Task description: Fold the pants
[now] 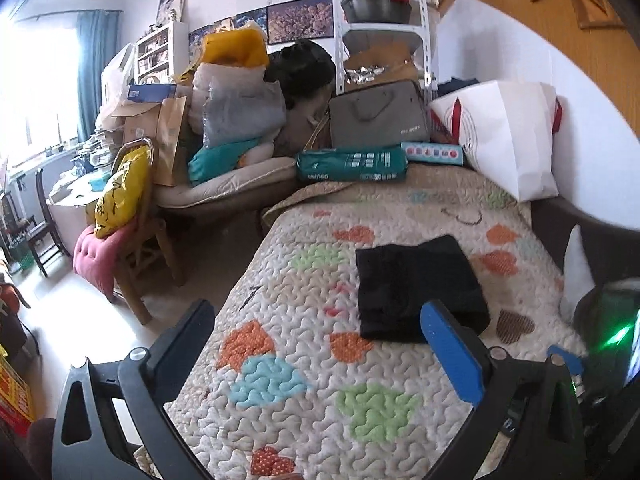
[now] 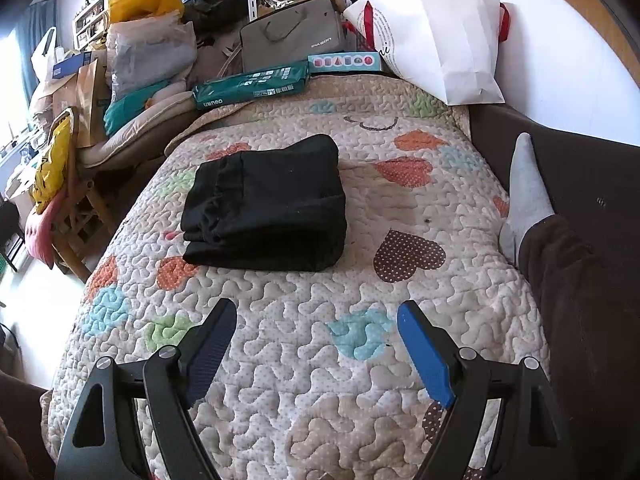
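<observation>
Black pants (image 2: 268, 208) lie folded into a compact rectangle on the quilted bedspread (image 2: 320, 360) with coloured hearts. They also show in the left wrist view (image 1: 416, 284), partly behind my blue fingertip (image 1: 452, 352). My left gripper (image 1: 320, 320) is open and empty, above the bed's near left part. My right gripper (image 2: 316, 316) is open and empty, above the quilt, nearer than the pants and not touching them.
A person's leg in brown trousers (image 2: 576, 300) with a grey sock (image 2: 524, 192) rests at the bed's right edge. A white paper bag (image 2: 436, 36), a green package (image 2: 252, 84) and a grey laptop bag (image 2: 292, 36) stand at the far end. Cluttered chairs (image 1: 132, 216) stand left.
</observation>
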`<state>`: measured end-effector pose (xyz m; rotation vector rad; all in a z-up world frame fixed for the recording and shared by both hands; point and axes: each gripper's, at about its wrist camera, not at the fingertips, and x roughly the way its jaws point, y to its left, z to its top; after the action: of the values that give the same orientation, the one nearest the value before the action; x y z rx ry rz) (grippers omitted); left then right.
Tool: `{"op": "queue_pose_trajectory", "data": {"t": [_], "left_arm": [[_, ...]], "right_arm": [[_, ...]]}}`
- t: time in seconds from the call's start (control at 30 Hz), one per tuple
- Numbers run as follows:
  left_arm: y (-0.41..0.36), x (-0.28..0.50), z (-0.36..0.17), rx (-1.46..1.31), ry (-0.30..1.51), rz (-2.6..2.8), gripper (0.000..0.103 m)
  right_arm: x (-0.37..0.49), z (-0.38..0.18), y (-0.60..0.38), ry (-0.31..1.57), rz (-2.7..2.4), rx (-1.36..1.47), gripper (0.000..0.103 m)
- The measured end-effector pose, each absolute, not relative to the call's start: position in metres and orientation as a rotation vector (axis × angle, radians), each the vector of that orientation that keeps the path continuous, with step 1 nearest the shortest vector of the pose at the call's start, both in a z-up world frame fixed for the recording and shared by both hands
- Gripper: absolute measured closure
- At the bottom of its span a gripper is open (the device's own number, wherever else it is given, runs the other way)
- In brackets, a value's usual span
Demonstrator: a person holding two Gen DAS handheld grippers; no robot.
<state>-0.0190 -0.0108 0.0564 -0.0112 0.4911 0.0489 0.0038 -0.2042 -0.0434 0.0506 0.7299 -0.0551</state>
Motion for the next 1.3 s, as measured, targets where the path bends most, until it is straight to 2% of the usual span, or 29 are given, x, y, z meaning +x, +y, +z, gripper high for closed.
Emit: {"op": "queue_pose_trajectory", "data": {"t": [0.4, 1.07, 1.3], "left_arm": [[-0.004, -0.029, 0.08, -0.099, 0.468, -0.021, 0.0], [-0.011, -0.023, 0.063, -0.081, 0.515, -0.098, 0.0], [-0.014, 0.002, 0.023, -0.059, 0.706, -0.112, 0.0]], "right_arm": [[0.002, -0.04, -0.202, 0.719, -0.047, 0.048, 0.016], [0.002, -0.042, -0.199, 0.722, -0.036, 0.038, 0.016], [0.003, -0.043, -0.198, 0.721, -0.034, 0.031, 0.016]]}}
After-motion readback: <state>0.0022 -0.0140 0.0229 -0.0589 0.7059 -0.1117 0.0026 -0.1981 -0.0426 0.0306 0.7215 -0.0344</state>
